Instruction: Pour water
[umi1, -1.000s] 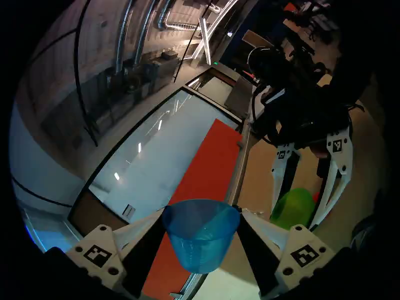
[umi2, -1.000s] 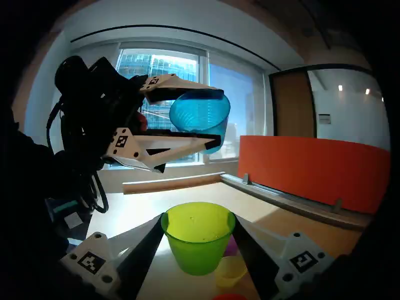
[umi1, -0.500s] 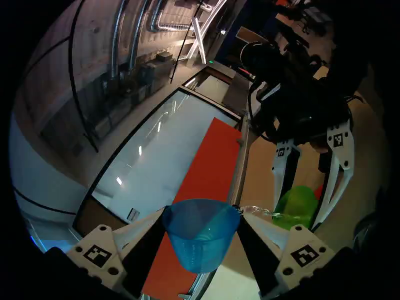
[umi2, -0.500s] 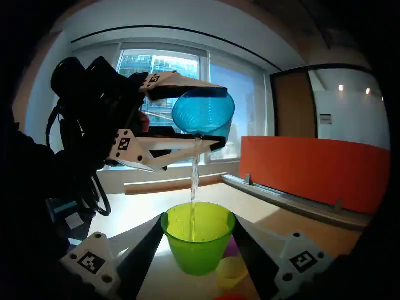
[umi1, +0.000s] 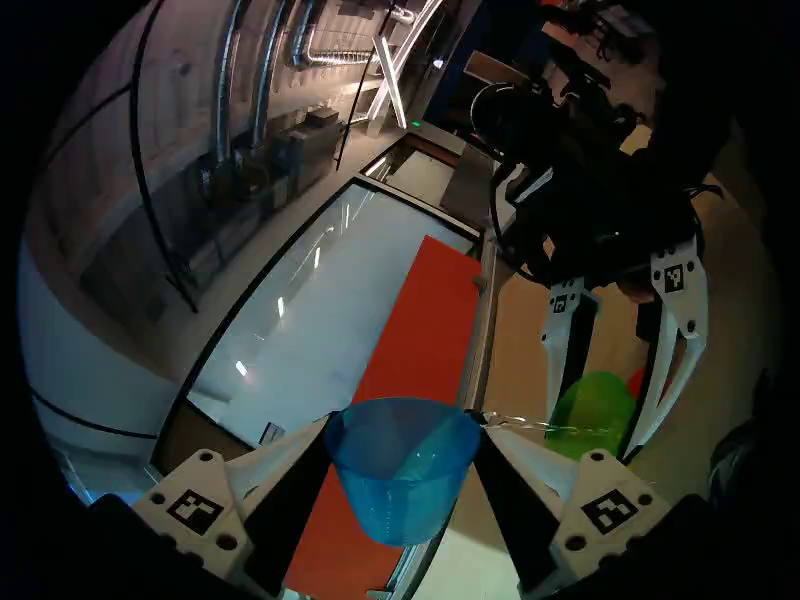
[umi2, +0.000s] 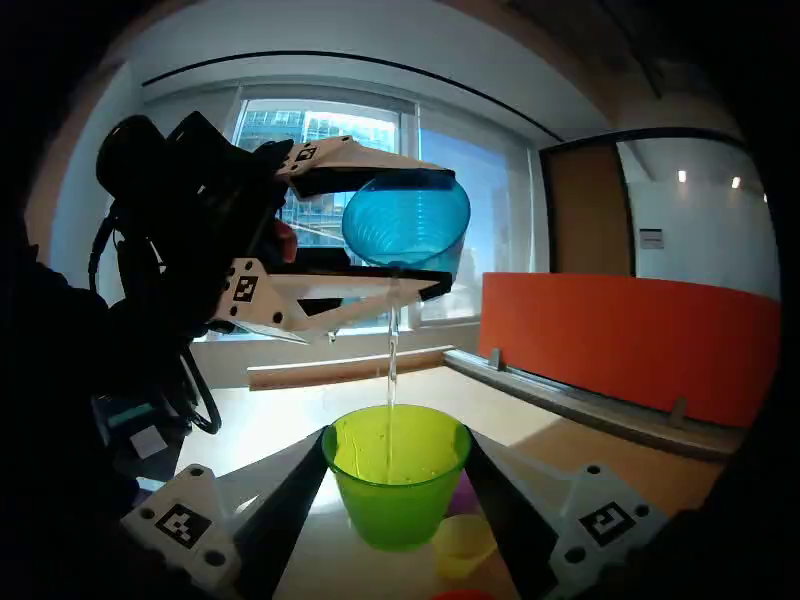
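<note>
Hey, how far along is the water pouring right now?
Done: the left gripper grips the blue cup, tipped above the green cup gripped by the right gripper. In hand: a thin water stream falls from the blue cup into the green one. Left: finishing the pour and righting the blue cup; how much water remains, I cannot tell.

Upper cup (umi2: 405, 222): translucent blue. Lower cup (umi2: 397, 480): lime green. Small cup (umi2: 460, 541): yellow. Partition (umi2: 640, 335): orange. Square tags (umi2: 180, 525): black-on-white pattern.
</note>
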